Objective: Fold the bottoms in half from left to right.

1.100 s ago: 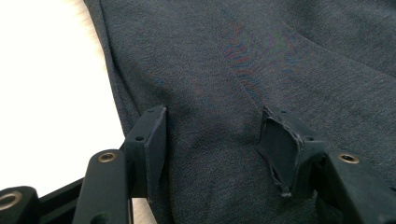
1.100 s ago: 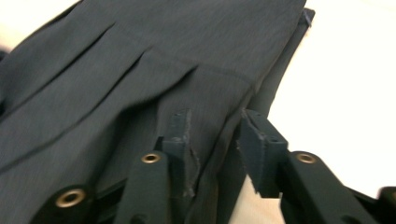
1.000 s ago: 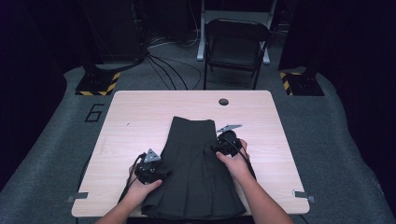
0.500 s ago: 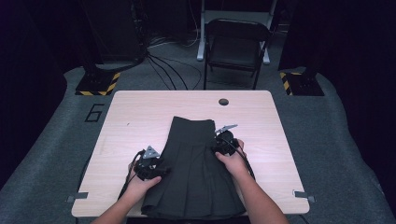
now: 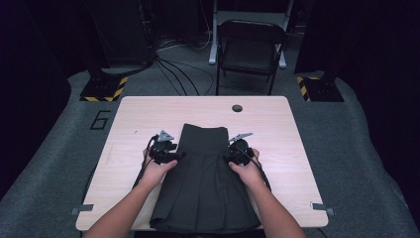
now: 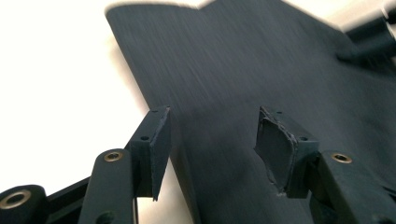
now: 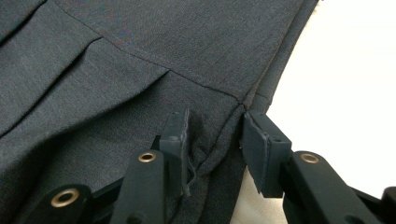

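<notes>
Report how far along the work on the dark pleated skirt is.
Done: the skirt lies flat on the table, waistband away from the person. In hand: the right tool straddles the skirt's side edge, jaws not yet pinching; the left tool, jaws apart and just narrowing, sits over the opposite edge. Left: gripping both edges and any fold, since none shows yet.

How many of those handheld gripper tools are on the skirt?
2. The left gripper is at the dark skirt's left edge, the right gripper at its right edge.
</notes>
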Tool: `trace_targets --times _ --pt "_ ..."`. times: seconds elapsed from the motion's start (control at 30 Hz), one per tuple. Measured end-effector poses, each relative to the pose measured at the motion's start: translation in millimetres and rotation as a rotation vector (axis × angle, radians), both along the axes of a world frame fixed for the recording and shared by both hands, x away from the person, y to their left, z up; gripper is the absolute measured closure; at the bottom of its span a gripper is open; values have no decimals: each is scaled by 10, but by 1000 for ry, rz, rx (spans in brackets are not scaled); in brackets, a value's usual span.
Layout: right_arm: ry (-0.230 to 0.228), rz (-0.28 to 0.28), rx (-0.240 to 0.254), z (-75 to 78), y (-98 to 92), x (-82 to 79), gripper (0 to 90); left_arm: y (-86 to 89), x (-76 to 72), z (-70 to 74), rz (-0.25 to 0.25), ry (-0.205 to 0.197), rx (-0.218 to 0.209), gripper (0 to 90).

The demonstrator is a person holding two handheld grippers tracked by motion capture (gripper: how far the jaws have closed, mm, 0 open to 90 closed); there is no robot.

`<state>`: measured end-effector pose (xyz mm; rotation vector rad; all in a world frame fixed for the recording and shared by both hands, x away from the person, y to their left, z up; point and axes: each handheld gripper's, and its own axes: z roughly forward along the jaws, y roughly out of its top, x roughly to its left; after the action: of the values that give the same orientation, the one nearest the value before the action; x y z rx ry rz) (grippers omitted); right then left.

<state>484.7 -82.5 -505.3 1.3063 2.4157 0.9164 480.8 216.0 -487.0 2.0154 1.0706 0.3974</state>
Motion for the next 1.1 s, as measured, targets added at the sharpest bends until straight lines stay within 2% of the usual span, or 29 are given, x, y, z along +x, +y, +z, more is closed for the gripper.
trace_targets --times 0.03,0.1,0.23,0.4,0.47,0.7,0.8,0.97,1.1 --pt "0 0 1 -1 -1 0 617 -2 43 7 -5 1 11 450" --pt "-2 1 2 -3 -3 0 617 -32 146 10 16 -2 23 450" --pt "-10 10 12 -13 -15 -7 617 -67 309 -1 32 -25 42 447" --pt "-23 7 10 -19 -12 -18 617 -85 472 -76 60 4 53 430" --pt "-25 3 9 -22 -10 -27 617 -95 504 -107 69 -4 58 424" --pt "-42 8 16 -34 -18 -41 617 -84 581 -203 112 31 35 388" --pt "-41 11 10 -31 -18 -41 617 -60 613 -240 153 52 -12 371" --pt "-46 -2 13 -34 -2 -49 617 -52 648 -316 169 86 -46 354" --pt "-45 0 13 -35 -5 -48 618 -80 658 -326 149 76 -9 344"
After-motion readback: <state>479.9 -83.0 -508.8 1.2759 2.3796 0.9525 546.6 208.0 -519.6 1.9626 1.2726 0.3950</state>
